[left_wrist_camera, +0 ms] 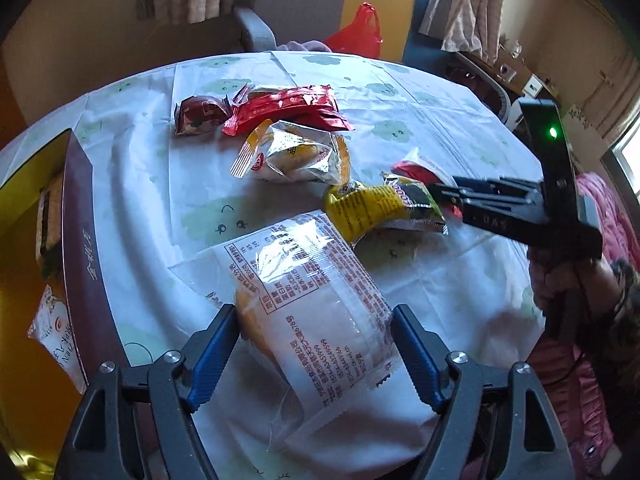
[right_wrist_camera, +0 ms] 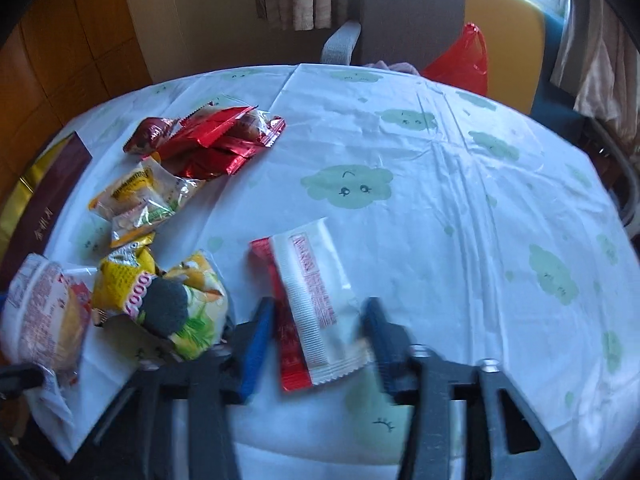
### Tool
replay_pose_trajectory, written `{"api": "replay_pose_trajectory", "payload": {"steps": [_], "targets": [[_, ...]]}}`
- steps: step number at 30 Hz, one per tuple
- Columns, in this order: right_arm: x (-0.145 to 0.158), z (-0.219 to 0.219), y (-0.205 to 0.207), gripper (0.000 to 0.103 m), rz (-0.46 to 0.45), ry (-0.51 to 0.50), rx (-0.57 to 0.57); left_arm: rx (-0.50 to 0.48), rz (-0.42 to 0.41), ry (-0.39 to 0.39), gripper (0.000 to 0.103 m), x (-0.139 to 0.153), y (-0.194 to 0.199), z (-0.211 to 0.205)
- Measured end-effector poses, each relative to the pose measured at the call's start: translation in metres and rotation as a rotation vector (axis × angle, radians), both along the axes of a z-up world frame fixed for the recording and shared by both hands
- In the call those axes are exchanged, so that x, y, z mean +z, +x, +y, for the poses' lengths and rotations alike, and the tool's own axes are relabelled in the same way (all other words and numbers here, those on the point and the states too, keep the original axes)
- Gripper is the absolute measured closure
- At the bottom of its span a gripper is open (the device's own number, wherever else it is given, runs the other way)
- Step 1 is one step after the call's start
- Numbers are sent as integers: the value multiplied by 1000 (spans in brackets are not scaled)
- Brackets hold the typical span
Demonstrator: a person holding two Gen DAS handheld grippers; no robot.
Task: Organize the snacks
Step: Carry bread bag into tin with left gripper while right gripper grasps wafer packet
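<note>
The left gripper (left_wrist_camera: 314, 354) stands wide, its 2 blue-padded fingers (left_wrist_camera: 216, 354) on either side of a clear-wrapped bun packet (left_wrist_camera: 316, 312). The packet nearly fills the gap, but whether the pads press it cannot be told. Its white back panel carries a red printed table and lines of Chinese text, too small to read apart from strings of digits.

Just beyond it lies a yellow snack packet (left_wrist_camera: 372, 204) printed with "0000" in red and white. The right gripper (left_wrist_camera: 440, 196) reaches in from the right side of that view. In its own camera, its fingers (right_wrist_camera: 256, 344) sit narrow around a flat red-and-white sachet (right_wrist_camera: 316, 308), the left pad against the red edge and the right pad at the white edge. The picture is blurred there, so a firm hold cannot be confirmed. The sachet bears a block of red print, unreadable.

To the left stands a maroon box (left_wrist_camera: 86, 264) with gold characters on its side and a gold interior. Inside it lie 2 wrapped snacks, 1 white packet with red lettering (left_wrist_camera: 56, 330) and another further back.

Further across the cloud-patterned tablecloth (left_wrist_camera: 400, 92) lie a white and orange packet (left_wrist_camera: 292, 154), then red foil packets (left_wrist_camera: 292, 110) and a dark red wrapper (left_wrist_camera: 200, 114). Beyond the table edge sits a red plastic bag (left_wrist_camera: 356, 32).
</note>
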State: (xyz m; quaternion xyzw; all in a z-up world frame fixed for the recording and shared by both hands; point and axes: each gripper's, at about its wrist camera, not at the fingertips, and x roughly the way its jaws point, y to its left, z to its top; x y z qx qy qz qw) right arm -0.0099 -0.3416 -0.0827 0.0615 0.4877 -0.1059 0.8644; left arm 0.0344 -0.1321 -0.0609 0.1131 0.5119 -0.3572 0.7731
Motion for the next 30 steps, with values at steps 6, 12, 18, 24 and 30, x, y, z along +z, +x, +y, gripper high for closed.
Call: {"api": "replay_pose_trajectory", "payload": {"steps": [6, 12, 18, 24, 30], "targets": [[-1, 10, -30, 68, -2, -17, 6, 66, 58, -13, 19, -4, 9, 2], [-3, 11, -39, 50, -40, 44, -11, 121, 54, 10, 19, -4, 15, -8], [2, 8, -32, 29, -43, 24, -21, 198, 79, -17, 15, 3, 22, 0], [-2, 2, -30, 60, -42, -14, -37, 265, 101, 20, 13, -6, 38, -11], [-5, 7, -33, 64, -58, -52, -30, 253, 76, 21, 30, -20, 34, -11]]}}
